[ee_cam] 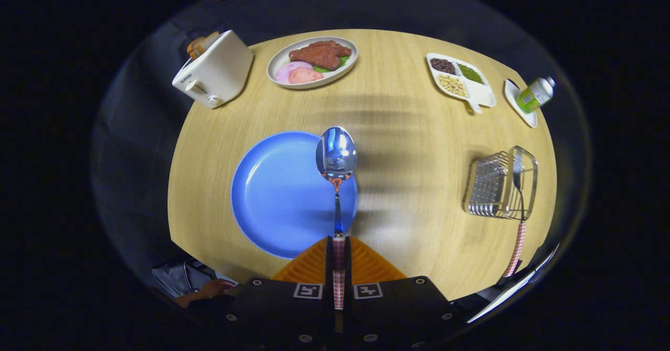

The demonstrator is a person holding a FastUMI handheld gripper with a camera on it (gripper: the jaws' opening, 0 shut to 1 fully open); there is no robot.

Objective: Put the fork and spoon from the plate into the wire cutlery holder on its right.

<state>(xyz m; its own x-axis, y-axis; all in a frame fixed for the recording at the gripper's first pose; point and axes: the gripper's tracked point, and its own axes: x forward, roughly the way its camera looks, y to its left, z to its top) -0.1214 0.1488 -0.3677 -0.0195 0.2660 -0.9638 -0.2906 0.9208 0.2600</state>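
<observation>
My gripper [338,249] is shut on the checked handle of a metal spoon [336,155]. The spoon points straight ahead, its bowl hanging in the air over the right part of the blue plate [272,194]. The plate lies bare on the round wooden table [413,147]. To the right, beyond the fingers, stands the wire cutlery holder [500,184]. A fork [518,204] with a checked handle leans in it, handle sticking out toward me.
A white toaster [214,71] stands at the far left. Beside it sits a plate of meat and ham [312,61]. A divided dish of beans [460,79] and a green bottle on a saucer [534,95] lie at the far right. A person's hand [209,289] is near the table's edge.
</observation>
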